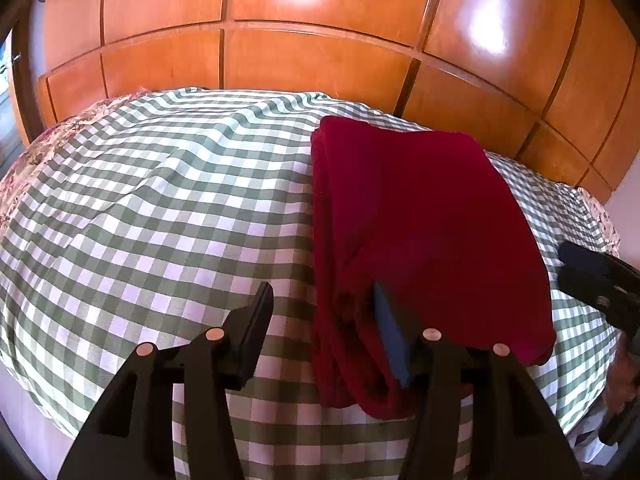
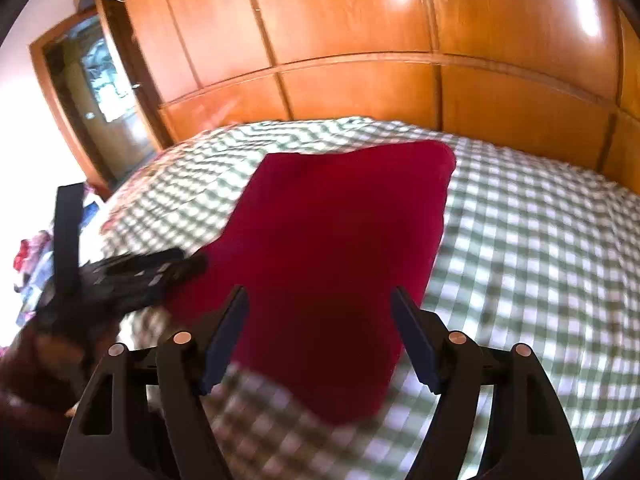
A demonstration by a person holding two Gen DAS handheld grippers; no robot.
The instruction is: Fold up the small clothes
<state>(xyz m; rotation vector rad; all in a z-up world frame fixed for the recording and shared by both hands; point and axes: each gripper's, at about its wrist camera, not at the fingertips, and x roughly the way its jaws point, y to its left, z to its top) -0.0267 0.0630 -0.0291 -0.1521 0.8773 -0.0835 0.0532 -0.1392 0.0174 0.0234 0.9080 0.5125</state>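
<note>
Garment: red cloth (image 1: 420,220) lies folded in layers on the checked bedspread (image 1: 160,200).
Left gripper (image 1: 324,316): spread, empty.
Right gripper (image 2: 320,320): spread, empty.
Left: perhaps 1 final fold.

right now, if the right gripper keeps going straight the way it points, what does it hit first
Most likely the folded red garment on the checked bedspread: it fills the gap ahead of the open right gripper. Depth is uncertain.

I see my left gripper (image 1: 320,320) tilted downward with its jaws parted, nothing pinched between the pads. My right gripper (image 2: 320,332) also angles down, jaws spread wide and empty. Each gripper sits off the other's outer jaw.
</note>
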